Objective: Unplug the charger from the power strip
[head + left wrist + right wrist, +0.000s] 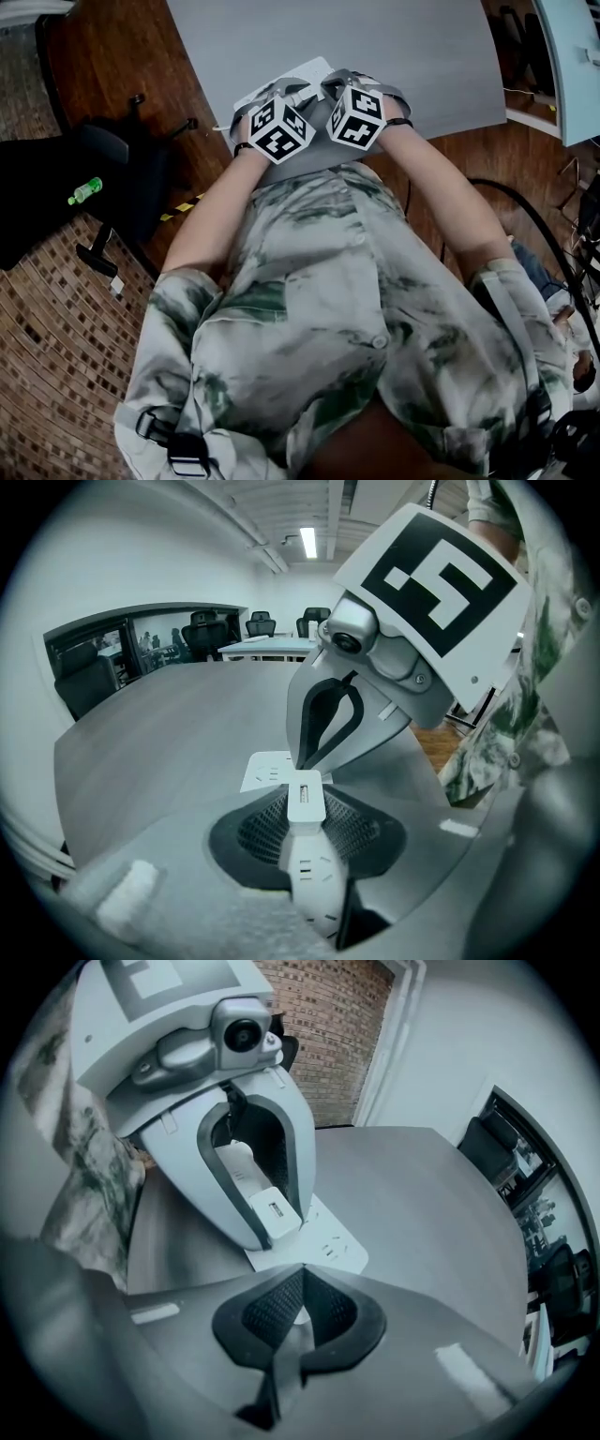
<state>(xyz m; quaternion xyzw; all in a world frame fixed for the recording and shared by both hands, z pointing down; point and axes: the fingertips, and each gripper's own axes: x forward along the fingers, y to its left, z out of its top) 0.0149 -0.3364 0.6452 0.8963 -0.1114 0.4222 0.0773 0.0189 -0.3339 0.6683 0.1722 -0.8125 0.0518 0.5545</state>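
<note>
Two grippers are working at the near edge of the grey table (422, 1204). The left gripper (306, 810) is clenched on the small white charger (272, 1211), which stands upright between its pads. As far as I can see, it is not yet out of the white power strip (333, 1246). The right gripper (300, 1269) has its jaws brought together, tips pressing down on the strip just beside the charger, I think to hold it in place. So the grasp is made; the pull out of the socket remains to be done.
</note>
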